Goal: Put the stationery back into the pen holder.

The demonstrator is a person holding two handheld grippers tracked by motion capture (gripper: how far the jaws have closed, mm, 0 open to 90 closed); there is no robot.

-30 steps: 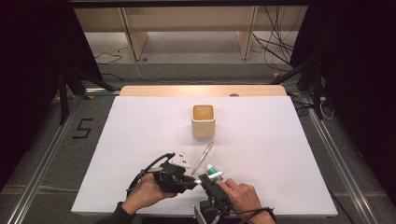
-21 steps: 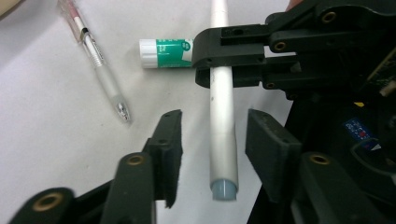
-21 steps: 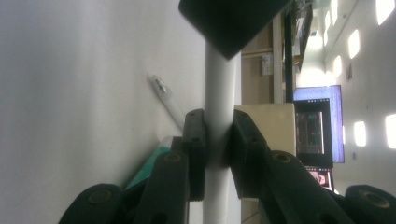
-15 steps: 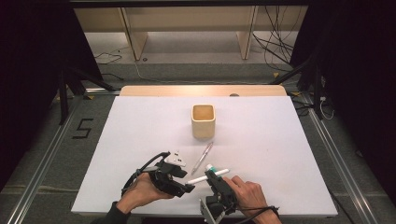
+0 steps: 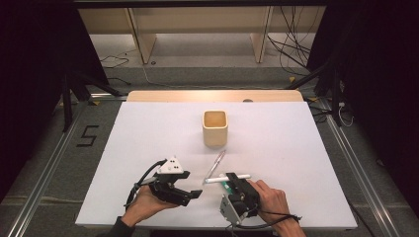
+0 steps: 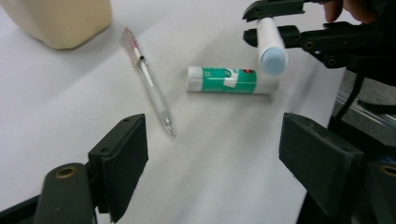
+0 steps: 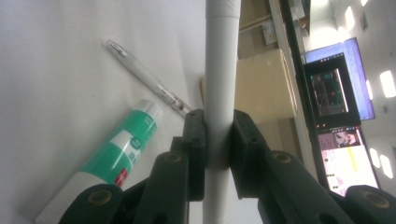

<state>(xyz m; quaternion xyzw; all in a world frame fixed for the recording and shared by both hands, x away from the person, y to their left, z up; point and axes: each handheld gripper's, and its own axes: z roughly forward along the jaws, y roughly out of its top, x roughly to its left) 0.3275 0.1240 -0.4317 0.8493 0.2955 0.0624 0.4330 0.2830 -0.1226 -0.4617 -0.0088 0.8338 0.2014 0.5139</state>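
My right gripper is shut on a white marker, which it holds crosswise just above the table near the front edge. In the right gripper view the marker stands clamped between the jaws of the right gripper. Below it lie a green and white glue stick and a clear pen. My left gripper is open to the left of them. Its jaws frame the pen, the glue stick and the held marker.
A beige square cup stands upright mid-table, beyond the pen. The white table top ends in a wooden strip at the far side. Screens glow far off in the right gripper view.
The right gripper has closed on the white marker, lifted it off the table and drawn back slightly towards the front. The left gripper has barely moved.
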